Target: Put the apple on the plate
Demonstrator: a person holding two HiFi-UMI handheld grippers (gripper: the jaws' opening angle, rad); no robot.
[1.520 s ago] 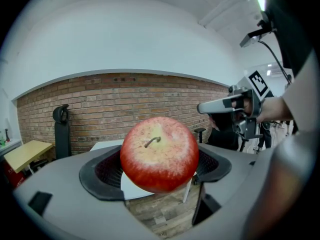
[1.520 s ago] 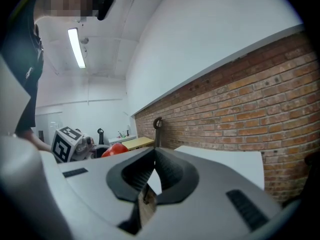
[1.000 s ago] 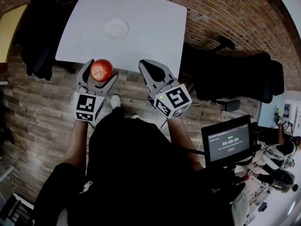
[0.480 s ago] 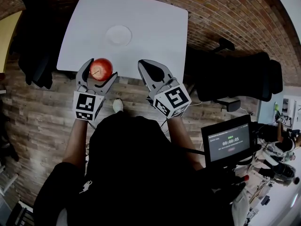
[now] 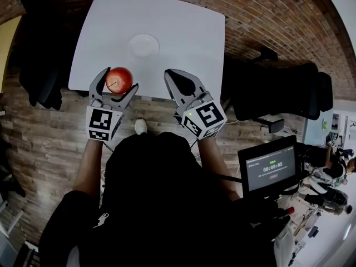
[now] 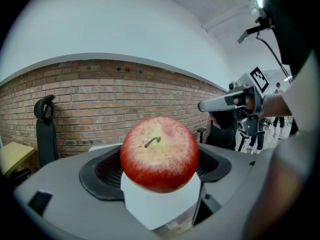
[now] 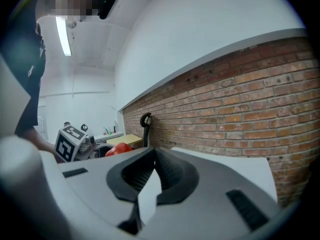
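Observation:
A red apple with its stem up sits between the jaws of my left gripper, which is shut on it just at the near edge of the white table. In the left gripper view the apple fills the middle, held above the table edge. A small white plate lies on the table beyond the apple, a little to the right. My right gripper hovers at the table's near edge to the right, jaws closed together with nothing between them; its own view shows the tips touching.
Brick-pattern floor surrounds the table. A black office chair stands at the right. A monitor with a timer and cluttered gear sit at lower right. A dark object lies left of the table.
Both grippers with the apple have shifted slightly forward toward the table; the plate sits nearer to the apple in view. The grip on the apple is unchanged.

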